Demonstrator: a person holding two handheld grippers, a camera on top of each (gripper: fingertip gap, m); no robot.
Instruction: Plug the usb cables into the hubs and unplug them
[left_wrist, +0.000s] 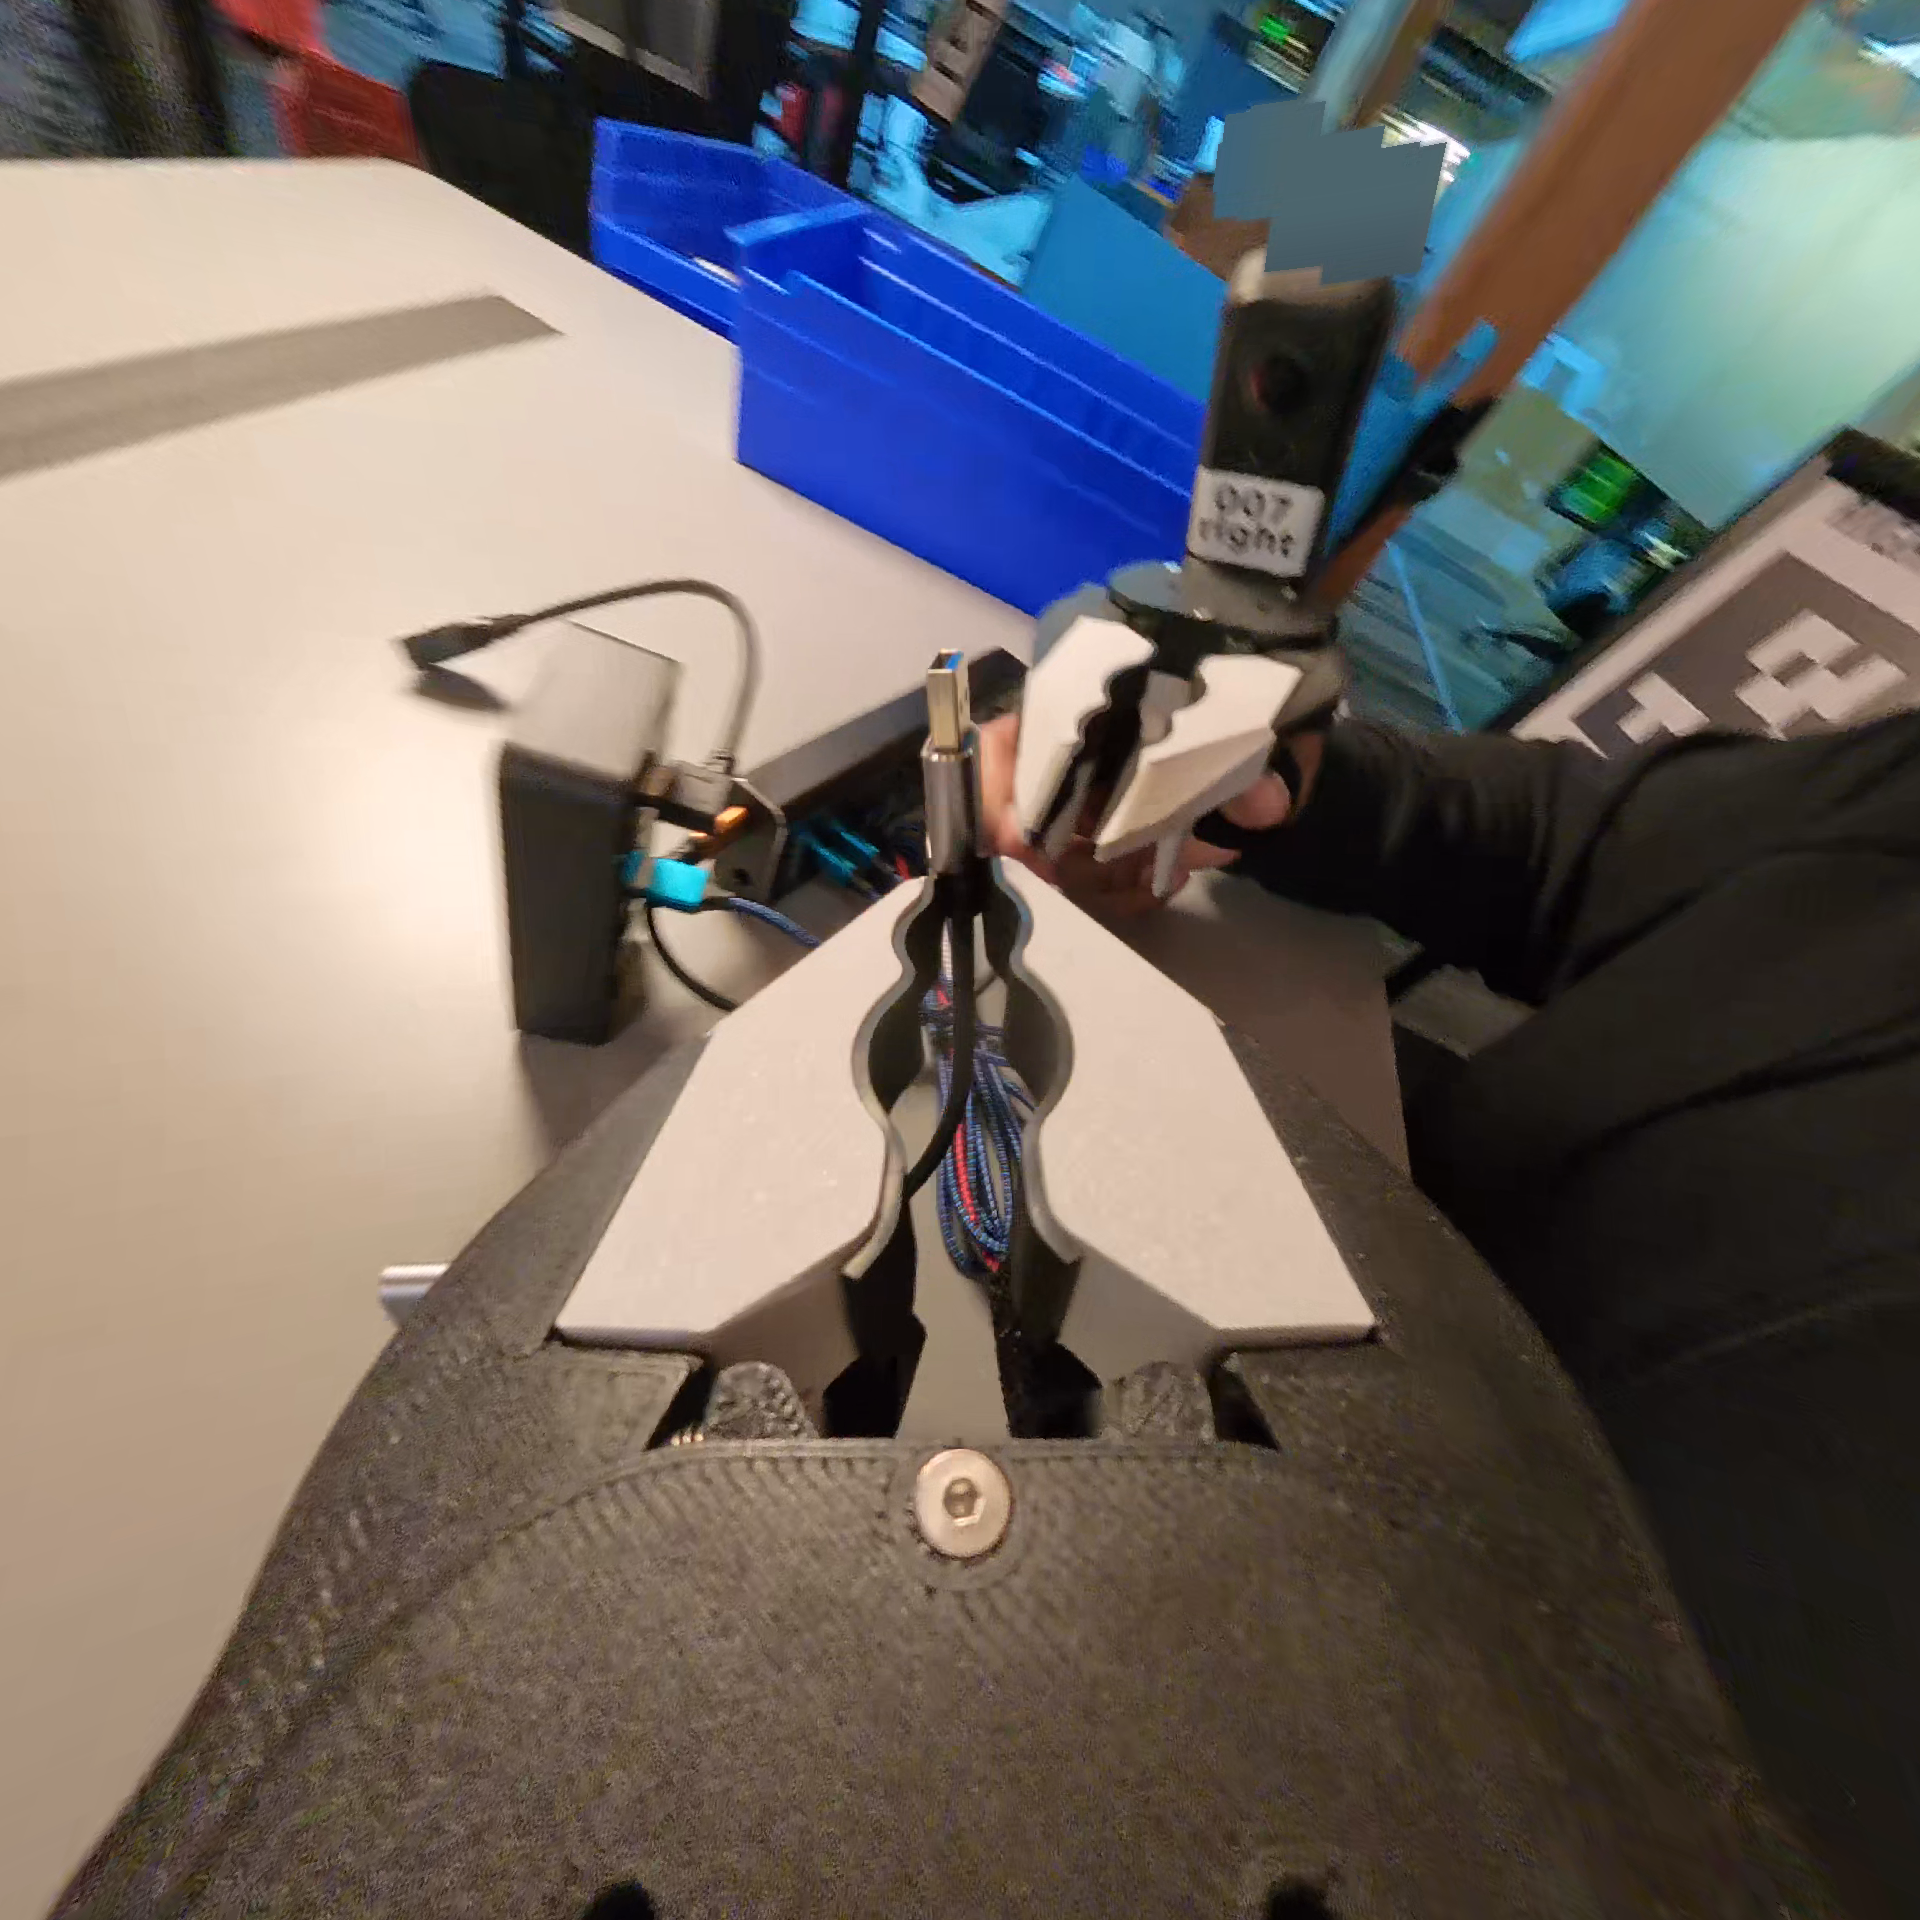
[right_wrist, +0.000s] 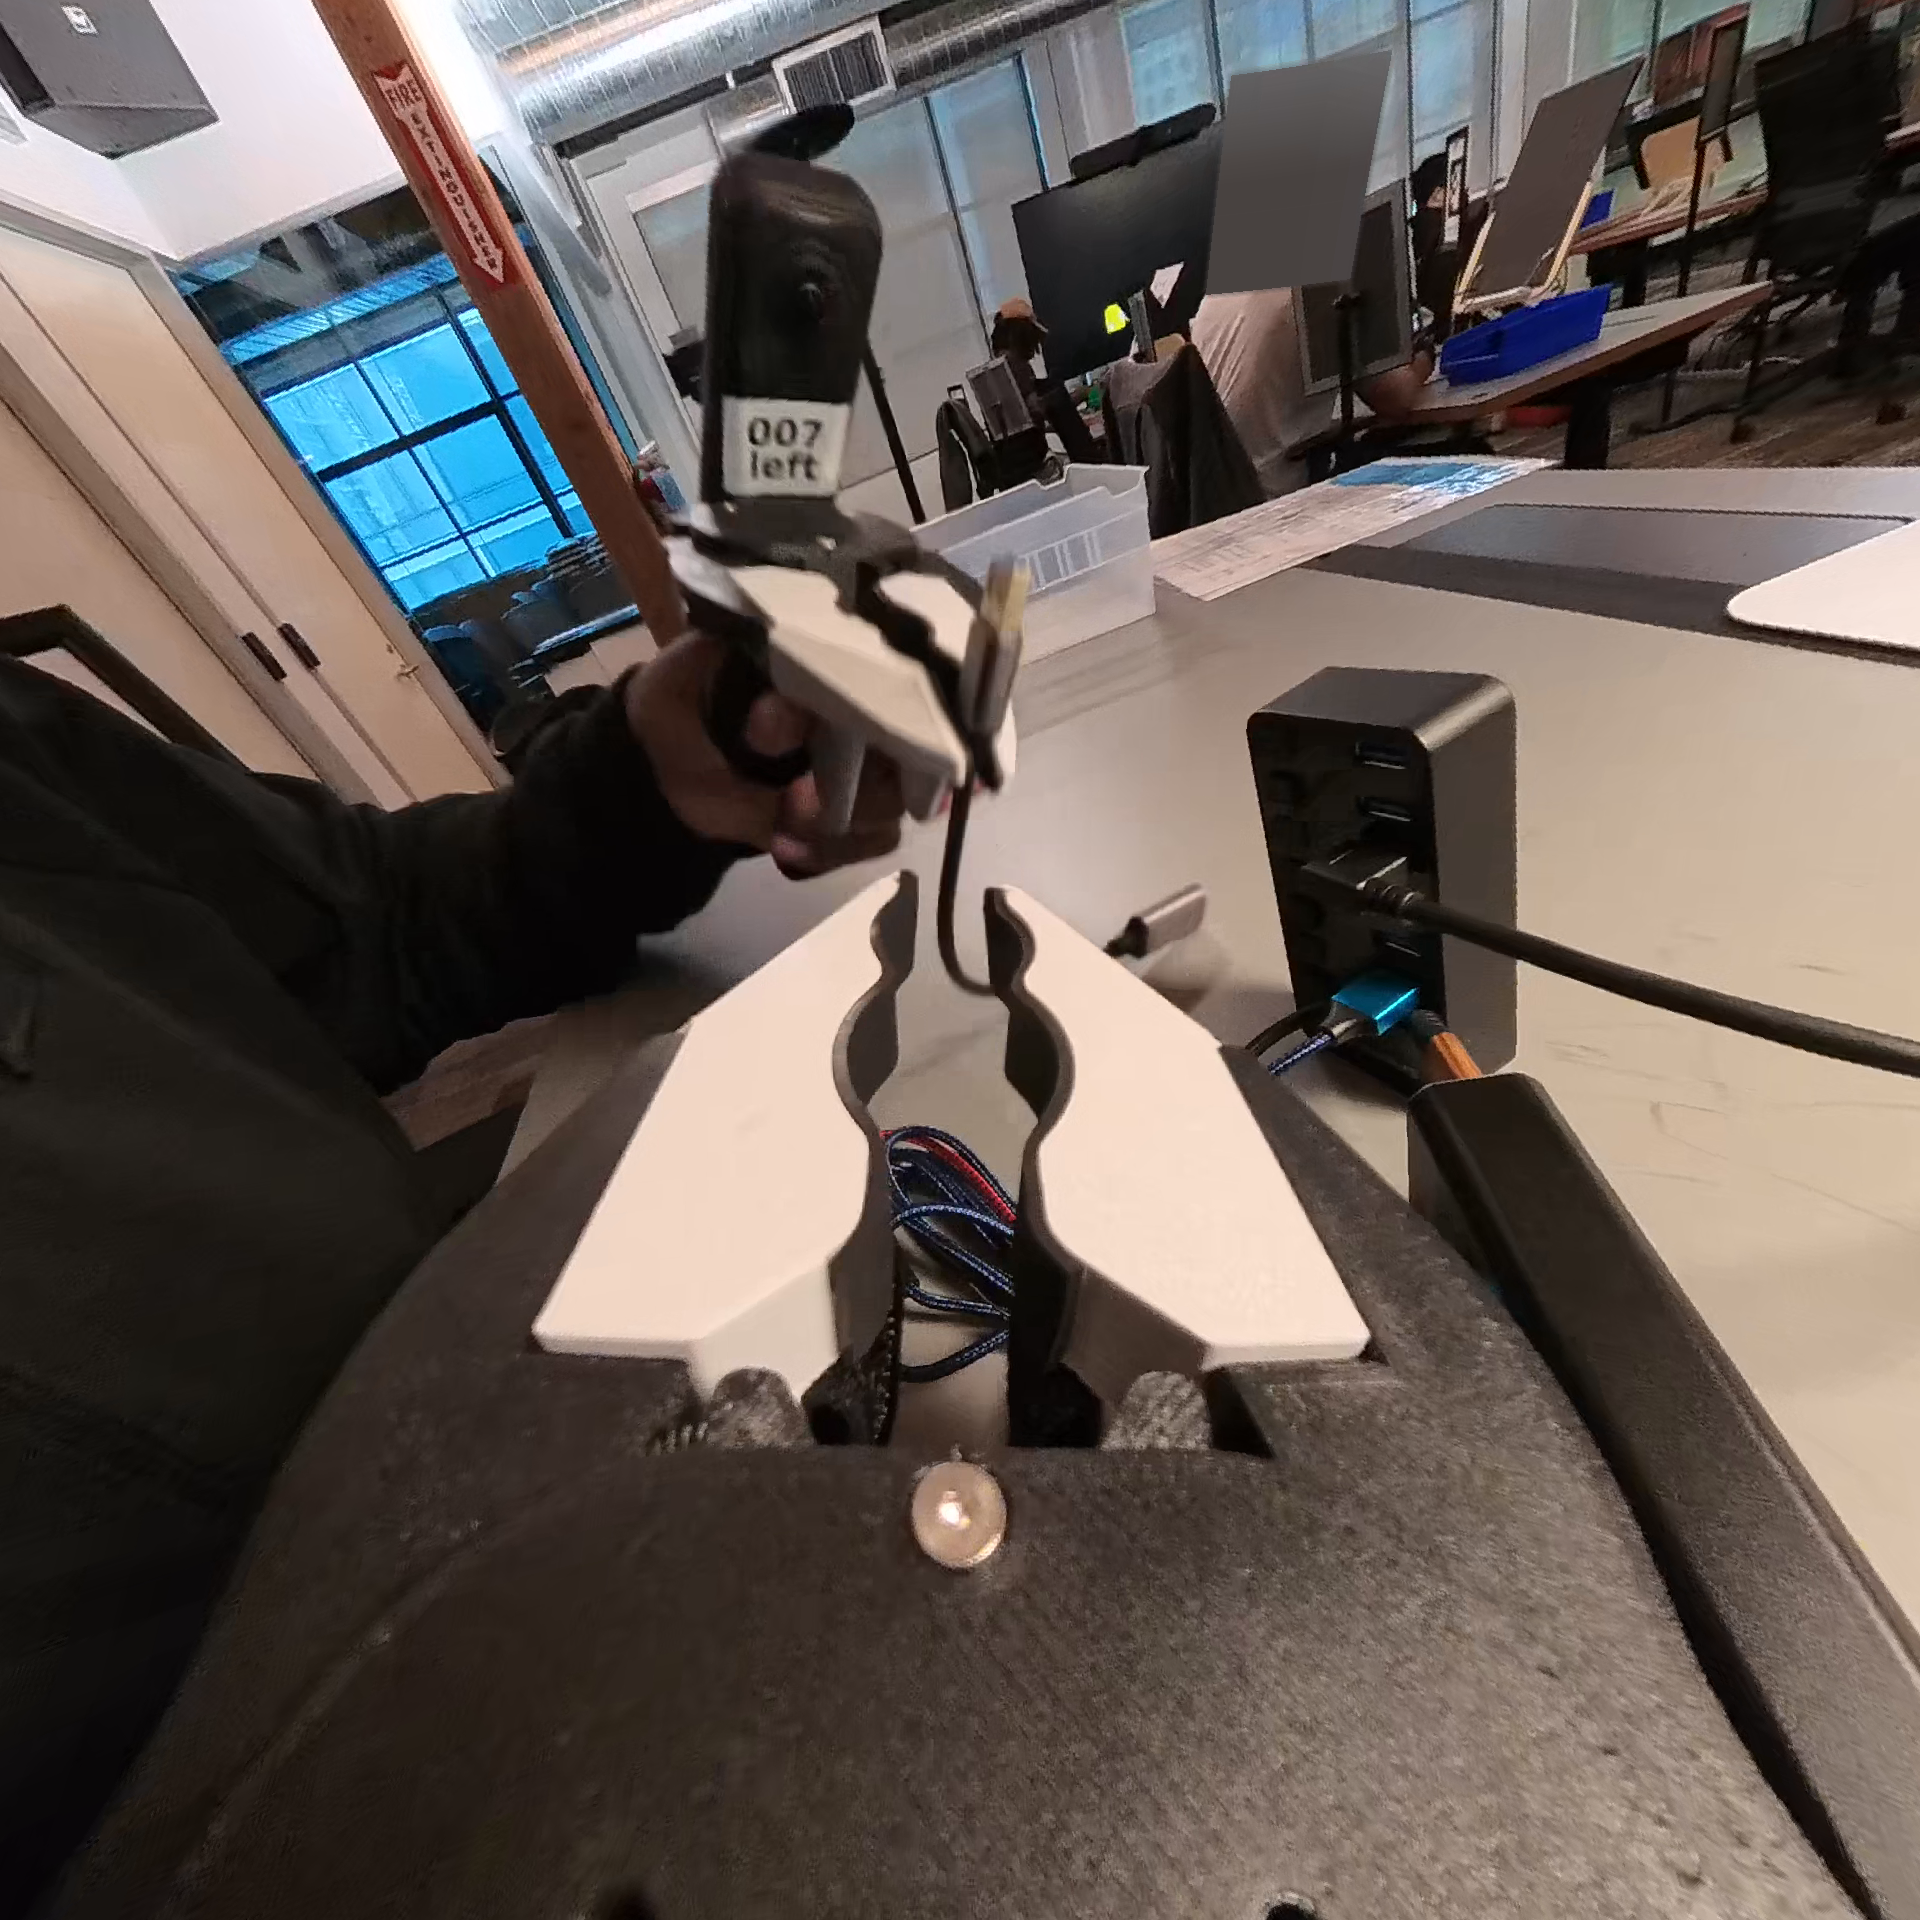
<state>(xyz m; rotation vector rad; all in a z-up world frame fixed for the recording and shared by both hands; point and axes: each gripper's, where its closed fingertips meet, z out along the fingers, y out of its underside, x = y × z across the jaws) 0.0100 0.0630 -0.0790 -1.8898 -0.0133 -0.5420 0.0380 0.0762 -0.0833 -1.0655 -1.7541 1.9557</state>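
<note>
My left gripper (left_wrist: 958, 888) is shut on a black USB cable just below its silver plug (left_wrist: 948, 764), which points up past the fingertips. The right wrist view shows it raised above the table (right_wrist: 987, 675) with the plug (right_wrist: 1003, 608) and the cable hanging down. The black upright hub (left_wrist: 571, 842) stands on the table to the left; in the right wrist view the hub (right_wrist: 1387, 831) has a black cable (right_wrist: 1475, 925), a blue plug (right_wrist: 1371, 1003) and an orange plug (right_wrist: 1439, 1049) in it. My right gripper (right_wrist: 951, 894) is open and empty, near the left one (left_wrist: 1091, 842).
A bundle of blue and red braided cable (right_wrist: 945, 1195) lies under my grippers. A loose silver plug (right_wrist: 1164, 920) lies on the table. Blue bins (left_wrist: 935, 353) stand behind the hub. A clear bin (right_wrist: 1060, 561) stands farther back. A black bar (right_wrist: 1558, 1216) runs along the right. The black upright hub (left_wrist: 571, 842) lies around 7 cm away from my left fingertips.
</note>
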